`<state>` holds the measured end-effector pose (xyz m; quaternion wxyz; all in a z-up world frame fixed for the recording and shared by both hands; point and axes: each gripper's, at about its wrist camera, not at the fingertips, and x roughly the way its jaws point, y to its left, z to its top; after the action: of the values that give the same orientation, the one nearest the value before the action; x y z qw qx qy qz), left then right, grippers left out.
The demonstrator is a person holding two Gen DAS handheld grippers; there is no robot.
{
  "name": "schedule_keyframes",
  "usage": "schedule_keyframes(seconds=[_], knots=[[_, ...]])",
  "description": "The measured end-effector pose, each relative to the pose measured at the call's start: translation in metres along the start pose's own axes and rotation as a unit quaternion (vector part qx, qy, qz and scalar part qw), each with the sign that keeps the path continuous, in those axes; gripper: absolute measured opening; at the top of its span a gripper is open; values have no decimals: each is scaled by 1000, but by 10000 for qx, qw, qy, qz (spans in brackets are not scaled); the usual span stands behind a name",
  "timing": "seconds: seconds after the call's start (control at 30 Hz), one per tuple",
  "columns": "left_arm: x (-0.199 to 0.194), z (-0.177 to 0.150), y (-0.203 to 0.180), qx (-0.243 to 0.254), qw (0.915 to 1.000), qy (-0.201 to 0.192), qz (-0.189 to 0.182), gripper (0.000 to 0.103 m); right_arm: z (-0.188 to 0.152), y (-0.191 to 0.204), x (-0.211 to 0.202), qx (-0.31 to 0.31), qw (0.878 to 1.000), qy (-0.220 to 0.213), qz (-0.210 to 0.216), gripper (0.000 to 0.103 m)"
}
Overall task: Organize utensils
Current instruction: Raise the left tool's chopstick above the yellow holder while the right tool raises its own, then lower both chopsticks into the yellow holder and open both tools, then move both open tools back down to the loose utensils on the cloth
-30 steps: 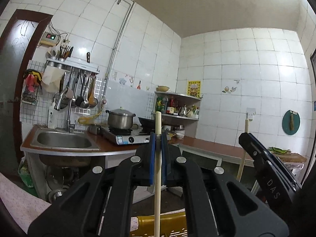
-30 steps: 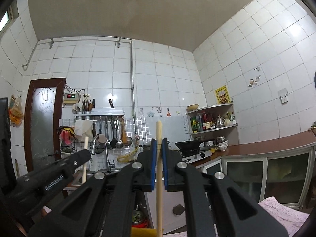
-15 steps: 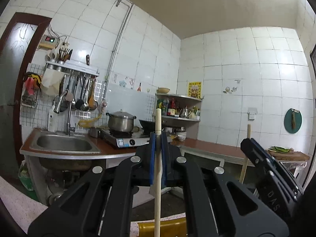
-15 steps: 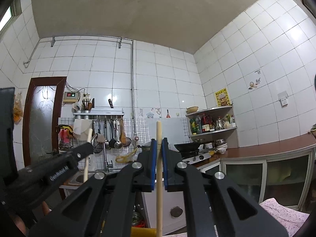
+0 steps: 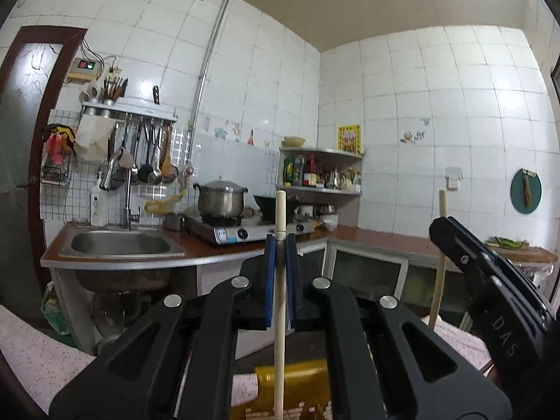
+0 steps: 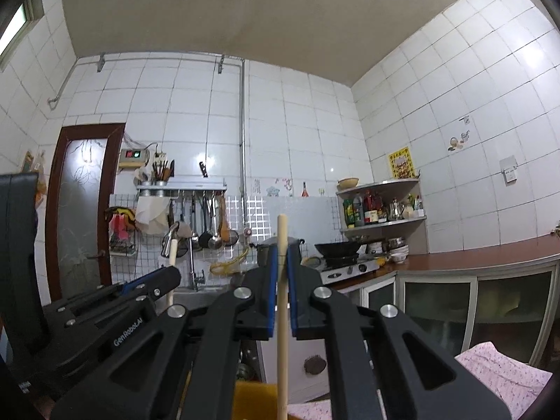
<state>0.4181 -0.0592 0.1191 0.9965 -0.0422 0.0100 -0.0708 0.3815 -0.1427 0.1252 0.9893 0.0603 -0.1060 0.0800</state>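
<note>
Chopsticks are held upright, one in each set of tongs. In the left wrist view, a pale wooden chopstick (image 5: 280, 280) is pinched between the blue pads of the left tongs (image 5: 280, 255), its tip standing above the pads and its shaft running down past a yellow object (image 5: 297, 385) below. Far left, a steel sink (image 5: 119, 245) is set in the brown desk (image 5: 385, 238); a utensil rack (image 5: 140, 140) with hanging ladles is seen above it. A lidded pot (image 5: 220, 199) sits on a gas stove (image 5: 238, 232), with a corner shelf (image 5: 322, 175) of bottles further right. At the right edge, the right tongs (image 5: 444, 231) are seen side-on, closed on a second chopstick (image 5: 439, 262).

In the right wrist view, the left tongs (image 6: 168, 276) appear at lower left with a chopstick tip (image 6: 172, 248) above them. In the centre, the right tongs (image 6: 281, 273) are pressed onto the upright chopstick (image 6: 281, 297). A wok (image 6: 337, 246) is seen on the stove to the right, and a patterned cloth (image 6: 504, 374) at lower right.
</note>
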Motion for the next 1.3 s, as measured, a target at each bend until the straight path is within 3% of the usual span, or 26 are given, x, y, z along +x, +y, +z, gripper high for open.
schedule_keyframes(seconds=[0.23, 0.67, 0.77, 0.8, 0.83, 0.9, 1.07, 1.13, 1.3], knots=[[-15, -17, 8, -64, 9993, 371, -38, 4, -14, -1, -14, -11, 9993, 344, 137, 6], [-52, -34, 16, -200, 9911, 1312, -102, 6, -24, -4, -38, -59, 9871, 1575, 286, 6], [-63, -32, 19, -264, 9885, 1488, -79, 27, -23, -6, -48, -58, 9814, 1896, 309, 11], [-69, -31, 20, -269, 9872, 1571, -69, 39, -22, -7, -51, -37, 9799, 1972, 309, 17], [-75, -30, 21, -273, 9866, 1607, -43, 48, -20, -8, -56, 13, 9781, 2056, 333, 37], [-91, -25, 24, -290, 9862, 1627, 4, 57, -17, -8, -69, 85, 9776, 2079, 322, 57], [-131, -11, 27, -275, 9868, 1592, 120, 85, -1, -9, -105, 108, 9788, 2016, 346, 60], [-149, -4, 27, -225, 9872, 1566, 182, 96, 4, -10, -115, 109, 9795, 1989, 285, 67], [-175, -2, 26, -188, 9853, 1687, 193, 98, 9, -12, -145, 12, 9792, 2029, -14, 72]])
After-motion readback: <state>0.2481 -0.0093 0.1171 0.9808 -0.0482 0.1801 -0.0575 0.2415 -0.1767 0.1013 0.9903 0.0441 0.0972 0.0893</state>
